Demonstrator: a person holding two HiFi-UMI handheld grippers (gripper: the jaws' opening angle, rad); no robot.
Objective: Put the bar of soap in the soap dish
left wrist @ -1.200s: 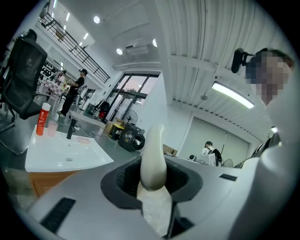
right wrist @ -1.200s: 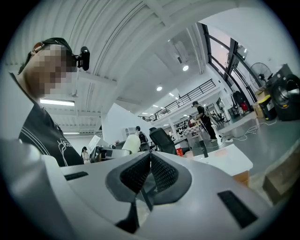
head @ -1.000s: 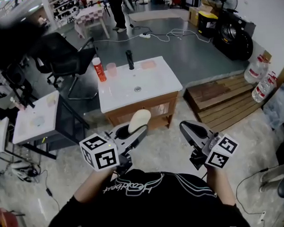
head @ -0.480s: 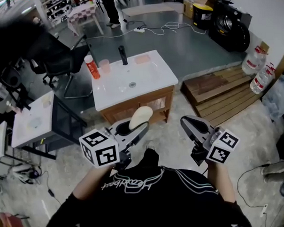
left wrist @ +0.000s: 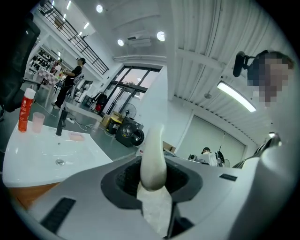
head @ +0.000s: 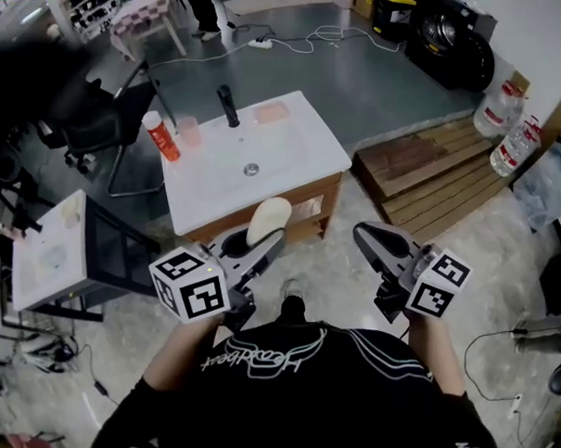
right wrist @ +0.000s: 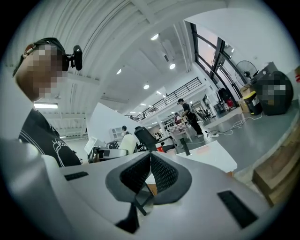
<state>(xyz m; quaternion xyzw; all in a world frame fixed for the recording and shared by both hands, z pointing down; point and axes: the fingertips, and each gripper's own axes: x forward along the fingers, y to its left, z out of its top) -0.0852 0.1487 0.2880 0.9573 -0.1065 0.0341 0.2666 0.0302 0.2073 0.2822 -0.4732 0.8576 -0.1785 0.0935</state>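
Nearest to me, the left hand-held gripper [head: 274, 242] is clenched on a pale cream bar of soap [head: 268, 219], which stands on edge between the pads, its rounded end poking out past the tips. Just to its right, and level with it, the right hand-held gripper [head: 367, 241] is pressed shut with nothing between its ribbed pads. Both are held out in front of a person in a black shirt [head: 288, 385] with white lettering. Ahead of the two tips, a little lower, stands a white sink worktop [head: 328, 151] on a wooden cabinet, apart from the soap. Its drain [head: 251, 170] sits in the shallow basin, straight ahead of the left hand-held gripper. Beyond the drain, along the far edge, a black faucet [head: 227, 105] rises; a pink soap dish [head: 271, 112] lies just right of it, with nothing in it. Left of the faucet are a pink cup [head: 189, 131] and, beside that, an orange bottle [head: 161, 135]. Off to the right of the right hand-held gripper lies a wooden pallet [head: 427, 179], with clear water bottles [head: 504, 125] beyond it. Farther left of the worktop is a black office chair [head: 91, 125].
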